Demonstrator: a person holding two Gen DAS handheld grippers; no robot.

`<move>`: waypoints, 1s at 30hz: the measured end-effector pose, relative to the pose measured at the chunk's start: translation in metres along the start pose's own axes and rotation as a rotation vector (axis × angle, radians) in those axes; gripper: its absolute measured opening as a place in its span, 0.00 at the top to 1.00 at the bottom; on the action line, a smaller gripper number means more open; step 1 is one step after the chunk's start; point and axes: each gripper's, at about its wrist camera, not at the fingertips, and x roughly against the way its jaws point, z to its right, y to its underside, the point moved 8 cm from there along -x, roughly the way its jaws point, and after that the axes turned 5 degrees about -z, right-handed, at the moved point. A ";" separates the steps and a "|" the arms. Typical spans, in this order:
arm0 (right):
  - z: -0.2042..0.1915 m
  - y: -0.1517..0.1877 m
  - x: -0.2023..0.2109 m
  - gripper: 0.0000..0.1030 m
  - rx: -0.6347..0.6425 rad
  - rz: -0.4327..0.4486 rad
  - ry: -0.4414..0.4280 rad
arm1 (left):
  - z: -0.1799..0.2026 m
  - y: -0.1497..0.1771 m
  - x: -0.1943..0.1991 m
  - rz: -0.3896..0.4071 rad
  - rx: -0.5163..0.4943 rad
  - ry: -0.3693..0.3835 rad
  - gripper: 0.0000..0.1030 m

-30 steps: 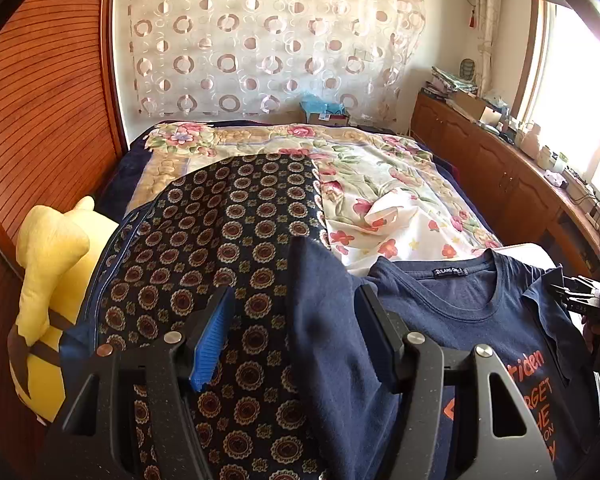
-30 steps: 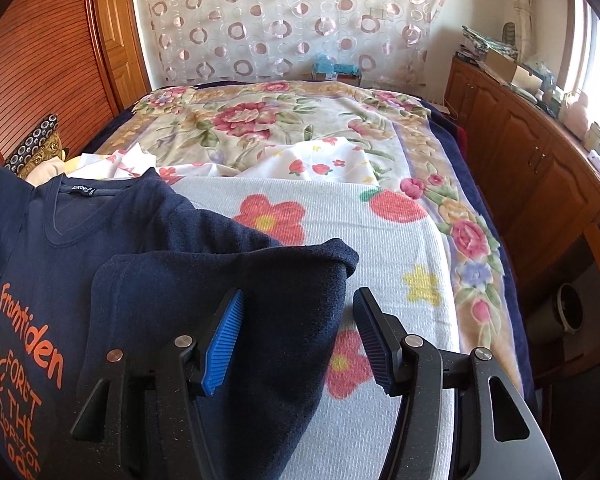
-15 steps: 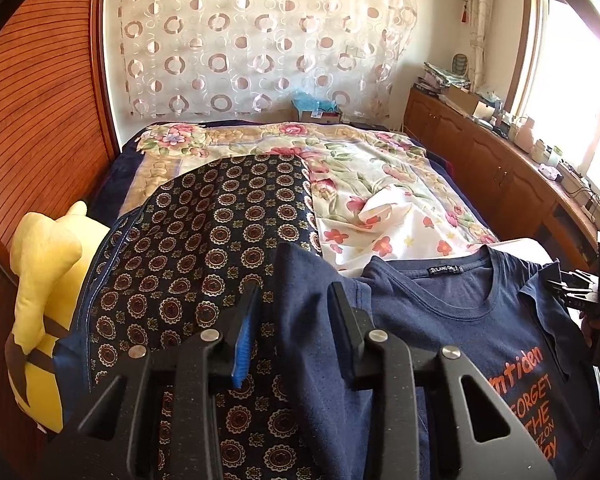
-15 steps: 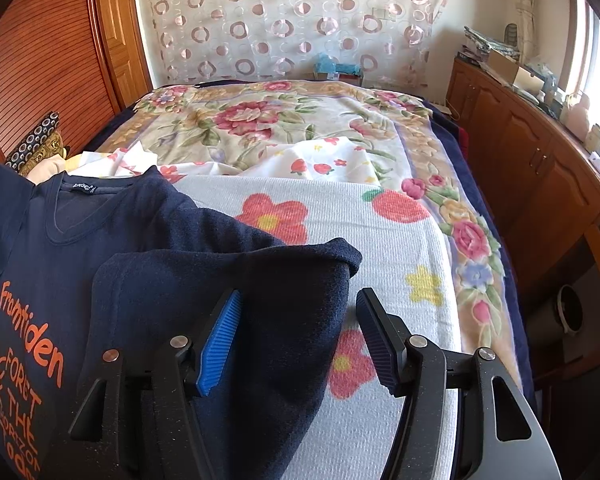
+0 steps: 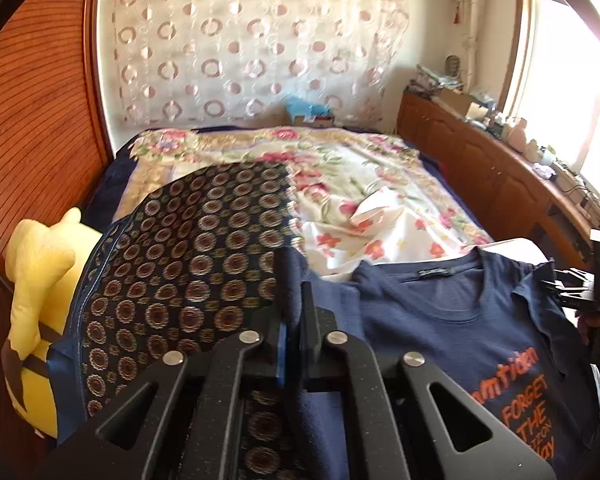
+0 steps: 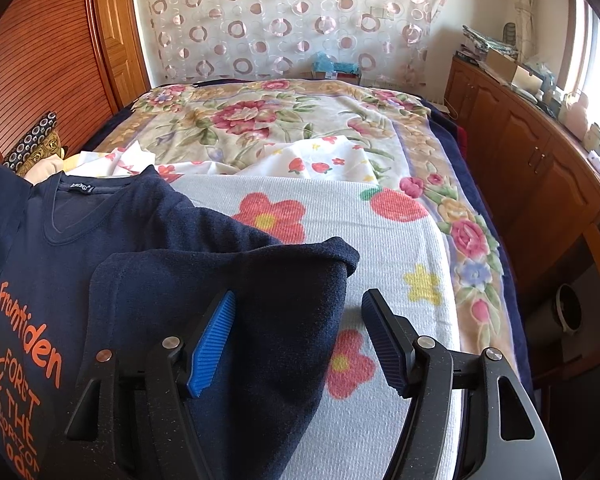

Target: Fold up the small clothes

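A navy T-shirt (image 5: 440, 320) with orange lettering lies front up on the bed. It also shows in the right wrist view (image 6: 80, 248). My left gripper (image 5: 294, 312) is shut on the shirt's left sleeve (image 5: 290, 276), which stands up between the pads. My right gripper (image 6: 296, 320) is open over the right sleeve (image 6: 260, 300), which is folded inward onto the shirt. The right gripper also shows in the left wrist view (image 5: 580, 292) at the shirt's far edge.
A dark patterned cushion (image 5: 188, 264) and a yellow plush toy (image 5: 36, 272) lie left of the shirt. A white flowered towel (image 6: 380, 264) lies under its right side. A wooden cabinet (image 6: 532, 152) runs along the right of the bed.
My left gripper has closed on the left sleeve and pinched it upright. The right gripper has stayed open over the folded right sleeve.
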 end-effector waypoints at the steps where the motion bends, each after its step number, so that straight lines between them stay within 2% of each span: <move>1: 0.000 0.000 0.000 0.34 -0.001 0.000 -0.001 | 0.006 0.000 0.005 0.011 -0.007 0.010 0.97; 5: 0.002 -0.006 -0.005 0.34 0.010 -0.004 -0.011 | 0.024 0.008 0.022 0.037 -0.017 0.044 0.97; 6: 0.002 -0.007 -0.006 0.38 0.013 -0.010 -0.011 | 0.028 0.010 0.024 0.039 -0.019 0.048 0.97; 7: -0.003 -0.008 -0.005 0.56 0.029 -0.015 -0.026 | 0.034 0.015 0.028 0.040 -0.020 0.061 0.97; 8: -0.007 -0.009 -0.004 0.79 0.044 -0.019 -0.051 | 0.036 0.017 0.029 0.038 -0.020 0.068 0.97; 9: -0.013 -0.010 -0.003 0.88 0.055 -0.026 -0.078 | 0.043 0.024 0.033 0.035 -0.020 0.084 0.97; 10: -0.019 -0.009 -0.002 0.91 0.065 -0.034 -0.095 | 0.047 0.027 0.034 0.032 -0.020 0.090 0.97; 14: -0.032 -0.007 0.022 0.93 0.076 0.035 -0.127 | 0.060 0.047 0.047 0.027 -0.021 0.107 0.97; 20: -0.049 0.014 0.094 0.93 0.083 0.186 -0.170 | 0.071 0.074 0.082 0.058 -0.020 0.111 0.97; 26: -0.052 0.073 0.151 0.94 0.079 0.292 -0.170 | 0.074 0.110 0.118 0.107 -0.024 0.102 0.97; 30: -0.046 0.113 0.180 0.94 0.053 0.327 -0.181 | 0.072 0.138 0.138 0.127 -0.018 0.102 0.97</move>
